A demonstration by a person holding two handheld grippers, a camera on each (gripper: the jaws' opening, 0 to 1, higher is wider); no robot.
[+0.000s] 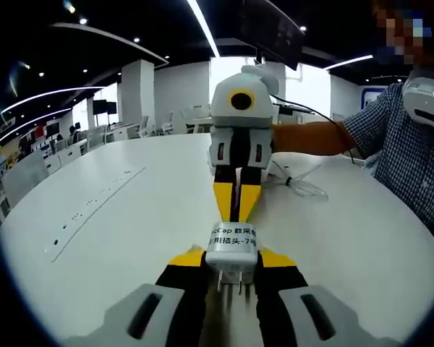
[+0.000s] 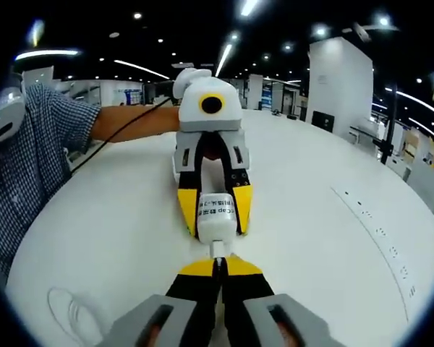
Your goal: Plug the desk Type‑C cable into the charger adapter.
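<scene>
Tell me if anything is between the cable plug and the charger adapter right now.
Nothing visible is. The left gripper holds the white charger adapter, and the right gripper is shut on the cable's plug, which meets the adapter's end. Only bare white table lies beside them.

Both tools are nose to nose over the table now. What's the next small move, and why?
Probably ease the right tool straight forward. Its jaws are shut on the white Type-C cable plug, whose tip sits right at the charger adapter, which the left tool clamps and presents toward it. The two look lined up; whether the plug has entered the port I cannot tell.
</scene>
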